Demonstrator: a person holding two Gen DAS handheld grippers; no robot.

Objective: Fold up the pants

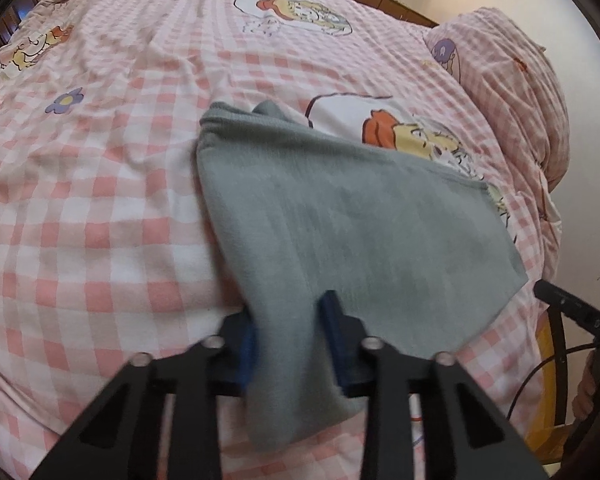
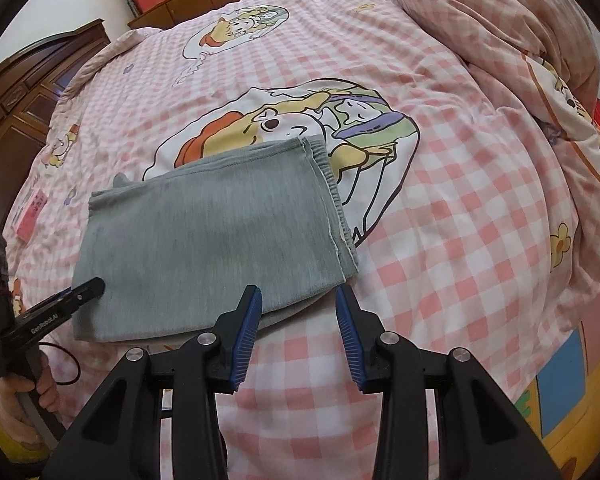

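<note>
1. The left gripper (image 1: 290,344) is closest in its own view. Its two blue pads (image 1: 334,320) sit on both sides of a bunch of grey cloth, so it is pinching the near corner of the pants (image 1: 340,224).
2. The right gripper (image 2: 298,322) is spread wide with nothing between its fingers. Its blue pads (image 2: 246,340) sit just at the near edge of the pants (image 2: 208,236), and the left pad covers a bit of that edge.
3. In the right view, the tip of the left gripper (image 2: 86,290) reaches onto the left near part of the grey cloth. A hand (image 2: 24,392) holds its handle down in the corner.
4. The pants are folded into a flat grey pad. They lie on the bed cover (image 2: 440,208), which has pink and white squares.
5. The far edge of the pants covers part of a big cartoon picture (image 2: 300,120) printed on the cover.
6. To the right, a puffy quilt (image 2: 500,20) with the same squares is piled up.
7. Far to the left, a small pink box (image 2: 30,216) lies on the cover.
8. Farthest away, brown wooden cupboards (image 2: 16,92) stand behind the bed.
</note>
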